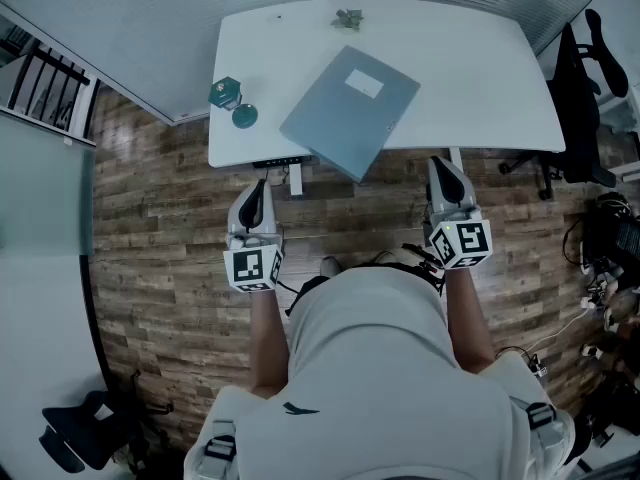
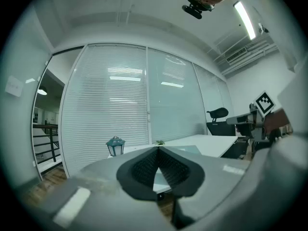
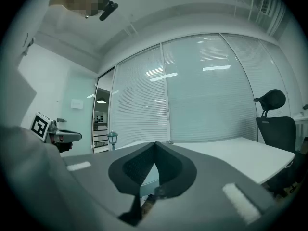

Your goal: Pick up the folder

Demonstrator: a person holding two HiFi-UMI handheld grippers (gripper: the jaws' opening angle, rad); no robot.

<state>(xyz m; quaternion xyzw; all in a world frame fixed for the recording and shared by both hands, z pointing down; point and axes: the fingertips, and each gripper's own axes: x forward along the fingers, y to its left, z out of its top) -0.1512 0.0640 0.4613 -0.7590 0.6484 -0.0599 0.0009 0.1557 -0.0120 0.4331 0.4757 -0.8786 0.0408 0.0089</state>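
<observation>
White table [image 1: 480, 78] by the blinds, person standing at its near edge. Grey-blue folder [image 1: 350, 111] lies flat and skewed mid-table, 1 corner overhanging the near edge, probably so a jaw can slip under it. Left gripper [image 1: 258, 193] and right gripper [image 1: 441, 173] both pinched closed, nothing between the jaws, held level short of the table, folder untouched. Small teal lantern [image 1: 225, 93] left of the folder, well apart.

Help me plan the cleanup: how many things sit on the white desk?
4: the grey folder overhanging the near edge, a teal lantern near the left edge, a teal disc beside it, a small green thing at the far edge. Anything under the folder is hidden.
</observation>
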